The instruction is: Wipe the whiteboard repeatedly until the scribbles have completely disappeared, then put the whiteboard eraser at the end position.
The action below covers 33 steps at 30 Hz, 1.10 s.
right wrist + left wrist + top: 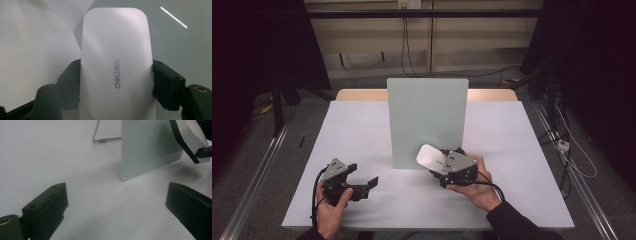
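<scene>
A flat white computer mouse [430, 158] with a grey "deli" logo [116, 75] is clamped between the jaws of my right gripper [443, 166], held just above the table in front of an upright pale green board [427, 120]. From the left gripper view the mouse [192, 137] appears at the upper right, tilted, with its black underside edge visible. My left gripper [364, 180] rests low at the front left of the table, its jaws wide apart with nothing between them [116, 205].
A white sheet [362, 130] covers the table. The green board [147, 147] stands on a thin wire stand [100, 138] behind it. Dark frames, rails and cables surround the table on the floor.
</scene>
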Tool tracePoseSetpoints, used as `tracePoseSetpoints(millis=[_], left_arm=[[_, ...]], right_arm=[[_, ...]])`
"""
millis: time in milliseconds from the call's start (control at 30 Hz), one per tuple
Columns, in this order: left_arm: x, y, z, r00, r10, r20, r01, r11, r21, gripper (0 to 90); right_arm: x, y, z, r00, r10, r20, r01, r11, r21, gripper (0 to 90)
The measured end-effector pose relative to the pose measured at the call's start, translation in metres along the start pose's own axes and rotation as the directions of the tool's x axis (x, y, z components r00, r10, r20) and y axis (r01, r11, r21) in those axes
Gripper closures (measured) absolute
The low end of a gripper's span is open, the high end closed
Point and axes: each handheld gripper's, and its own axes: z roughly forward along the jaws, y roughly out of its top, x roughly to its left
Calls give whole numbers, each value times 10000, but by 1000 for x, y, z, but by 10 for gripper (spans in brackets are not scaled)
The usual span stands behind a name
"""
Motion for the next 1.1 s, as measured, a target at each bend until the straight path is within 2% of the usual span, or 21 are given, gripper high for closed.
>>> tracePoseSetpoints(millis=[267,433,500,700,933,1000,1100], left_arm=[[-1,0,0,10000,-9,-1,9,10000,6,42],[1,0,0,10000,0,8,0,10000,47,42],[3,-1,0,9999,-116,23,116,9999,41,42],[2,0,-1,10000,-56,21,56,10000,7,42],[1,0,-1,10000,-67,9,67,10000,25,42],[1,0,-1,10000,-17,-1,17,10000,23,45],[-1,0,0,10000,-1,21,1,10000,38,46]], right_arm=[[-3,-2,-6,9990,424,-157,-424,9991,-19,315],[-6,-2,-11,9941,991,-445,-985,9950,149,315],[-7,-2,-12,9898,1292,-603,-1283,9916,186,315],[-7,-2,-16,9856,1494,-792,-1470,9885,357,315],[-4,-4,-24,9693,1992,-1438,-1910,9792,688,315],[-3,-4,-25,9624,2175,-1627,-2083,9754,716,315],[0,-2,-26,9617,2075,-1792,-1940,9769,902,315]])
